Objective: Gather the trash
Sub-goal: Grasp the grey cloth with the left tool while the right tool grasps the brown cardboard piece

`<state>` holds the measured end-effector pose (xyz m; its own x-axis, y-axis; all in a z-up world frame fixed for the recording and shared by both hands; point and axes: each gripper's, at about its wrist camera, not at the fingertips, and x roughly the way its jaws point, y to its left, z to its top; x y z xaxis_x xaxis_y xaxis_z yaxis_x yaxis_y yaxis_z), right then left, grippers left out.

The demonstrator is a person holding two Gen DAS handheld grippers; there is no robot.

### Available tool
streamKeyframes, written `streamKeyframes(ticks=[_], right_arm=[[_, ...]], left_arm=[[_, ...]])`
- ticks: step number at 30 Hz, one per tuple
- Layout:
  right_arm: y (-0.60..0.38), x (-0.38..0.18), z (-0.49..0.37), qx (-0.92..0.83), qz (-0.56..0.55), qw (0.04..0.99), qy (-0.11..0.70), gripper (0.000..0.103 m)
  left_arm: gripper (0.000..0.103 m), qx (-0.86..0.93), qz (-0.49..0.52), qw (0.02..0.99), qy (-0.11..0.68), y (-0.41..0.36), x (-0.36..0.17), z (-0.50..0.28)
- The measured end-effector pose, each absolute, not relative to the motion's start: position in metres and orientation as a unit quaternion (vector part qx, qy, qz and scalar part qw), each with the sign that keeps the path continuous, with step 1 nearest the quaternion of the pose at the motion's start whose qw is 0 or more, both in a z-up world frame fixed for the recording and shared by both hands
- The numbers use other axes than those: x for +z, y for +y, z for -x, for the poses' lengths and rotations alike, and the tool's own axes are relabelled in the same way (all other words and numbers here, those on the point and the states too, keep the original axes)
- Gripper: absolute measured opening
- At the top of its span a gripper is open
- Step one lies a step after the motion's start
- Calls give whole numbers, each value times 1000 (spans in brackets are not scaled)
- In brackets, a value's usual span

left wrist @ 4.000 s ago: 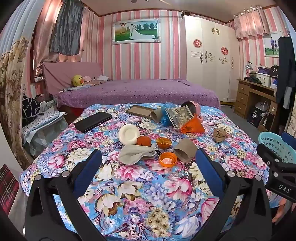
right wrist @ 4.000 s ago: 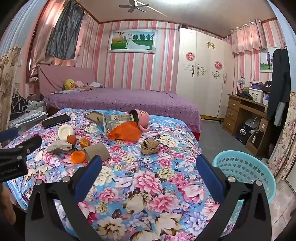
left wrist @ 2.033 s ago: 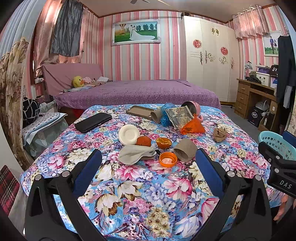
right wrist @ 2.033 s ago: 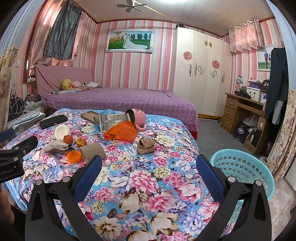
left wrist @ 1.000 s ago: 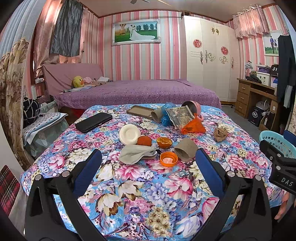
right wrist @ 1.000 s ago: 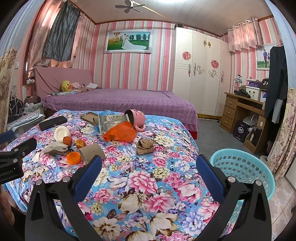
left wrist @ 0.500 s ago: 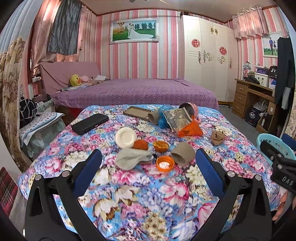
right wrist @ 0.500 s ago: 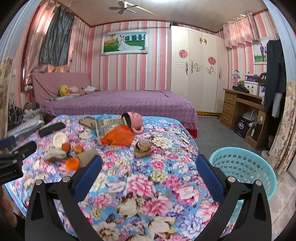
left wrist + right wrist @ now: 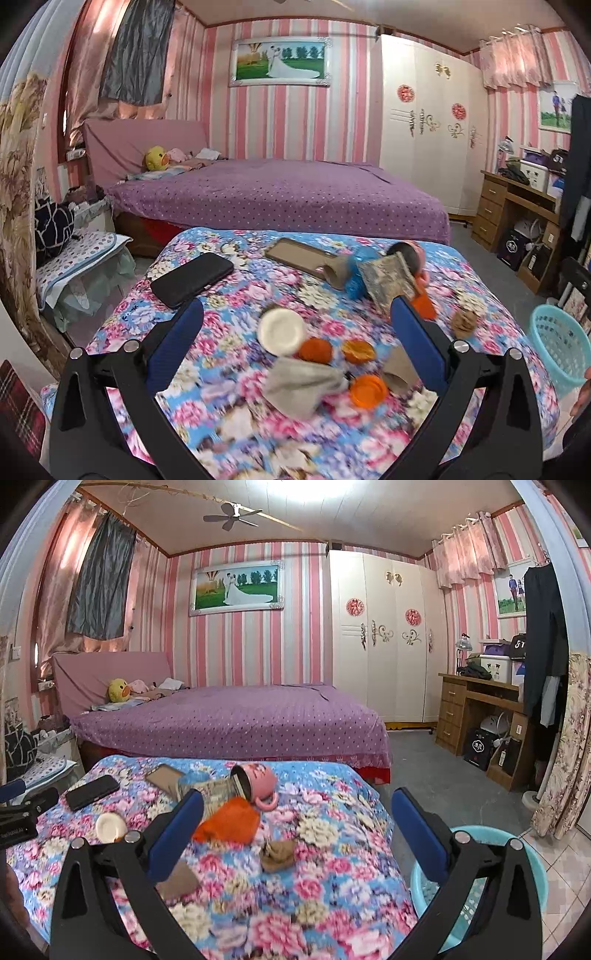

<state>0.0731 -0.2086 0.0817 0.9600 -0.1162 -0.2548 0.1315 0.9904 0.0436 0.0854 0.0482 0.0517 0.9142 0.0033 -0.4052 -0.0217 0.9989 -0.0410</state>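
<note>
Trash lies on the floral table (image 9: 229,369): a grey crumpled cloth (image 9: 301,384), orange peel halves (image 9: 316,350), an orange lid (image 9: 368,390), a cardboard tube (image 9: 399,371), a white lid (image 9: 280,331), a brown paper wad (image 9: 277,854) and an orange bag (image 9: 231,825). My left gripper (image 9: 295,343) is open and empty, above the peel cluster. My right gripper (image 9: 297,834) is open and empty, above the brown wad. A teal basket (image 9: 480,893) stands on the floor at the table's right; it also shows in the left wrist view (image 9: 561,347).
A black phone (image 9: 192,278), a brown case (image 9: 299,254), a tipped pink mug (image 9: 255,781), a newspaper (image 9: 388,280) and a blue item (image 9: 356,280) lie on the table's far part. A purple bed (image 9: 229,716) stands behind. A wooden desk (image 9: 480,716) is at the right.
Both grippers have risen and moved forward over the table; the trash now sits lower in both views. Both stay open and empty.
</note>
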Motion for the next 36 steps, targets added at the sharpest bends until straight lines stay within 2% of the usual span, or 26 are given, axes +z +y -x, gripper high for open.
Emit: streamKeyframes(ticks=[8, 11, 23, 29, 31, 33, 36], right_arm=[[-218, 51, -99, -71, -19, 987, 145, 99], [-222, 32, -106, -76, -2, 983, 165, 99], [-232, 15, -114, -81, -35, 981, 172, 99], [-226, 1, -125, -93, -22, 970, 224, 99], [-225, -3, -126, -82, -29, 970, 229, 99], [-223, -5, -126, -82, -30, 969, 230, 99], [-217, -8, -126, -88, -21, 969, 230, 99]], left_arm=[[98, 47, 34, 972, 228, 86, 35, -122], [98, 46, 40, 964, 259, 94, 16, -132], [98, 2, 13, 925, 379, 83, -49, -160], [97, -34, -12, 913, 406, 64, -67, -163], [88, -45, -26, 914, 403, 56, -67, -161], [67, -64, -19, 912, 404, 52, -67, -160], [45, -82, -24, 913, 399, 47, -61, -155]])
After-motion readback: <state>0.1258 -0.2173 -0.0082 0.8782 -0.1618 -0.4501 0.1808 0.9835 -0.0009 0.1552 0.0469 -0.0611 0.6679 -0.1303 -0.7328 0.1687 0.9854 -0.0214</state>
